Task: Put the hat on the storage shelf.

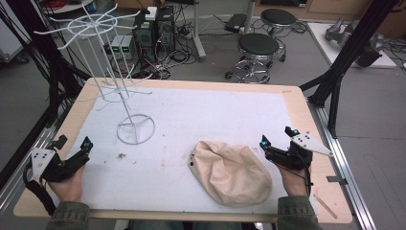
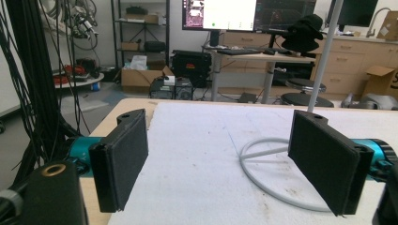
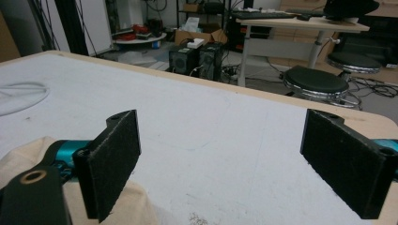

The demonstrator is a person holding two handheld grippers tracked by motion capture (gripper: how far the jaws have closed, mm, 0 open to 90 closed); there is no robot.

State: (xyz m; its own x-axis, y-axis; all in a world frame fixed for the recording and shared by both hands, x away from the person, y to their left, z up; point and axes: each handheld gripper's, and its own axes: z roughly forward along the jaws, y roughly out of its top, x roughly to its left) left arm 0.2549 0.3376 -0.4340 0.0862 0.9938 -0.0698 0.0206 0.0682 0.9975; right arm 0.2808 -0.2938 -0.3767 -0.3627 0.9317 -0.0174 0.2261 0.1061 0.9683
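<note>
The left gripper (image 1: 74,143) hovers over the table's (image 1: 201,120) near-left corner, well to the left of the cap (image 1: 231,172). In the left gripper view (image 2: 225,164) its jaws stand wide apart with bare white mat between them and nothing held; the round base of the rack (image 2: 277,173) lies just beyond the right-hand jaw.

The rack (image 1: 136,128), a white wire stand with hooked arms at its top, stands upright up and to the left of the cap, clearly apart from it.

The cap, a crumpled beige cloth one, lies on the mat toward the table's near edge, right of centre.

The right gripper (image 1: 278,137) is just to the right of the cap, close by its upper right edge. In the right gripper view (image 3: 230,164) its jaws are spread wide and grip nothing; the cap's cloth (image 3: 126,206) shows under and beside the left-hand jaw, though I cannot tell whether it touches.
</note>
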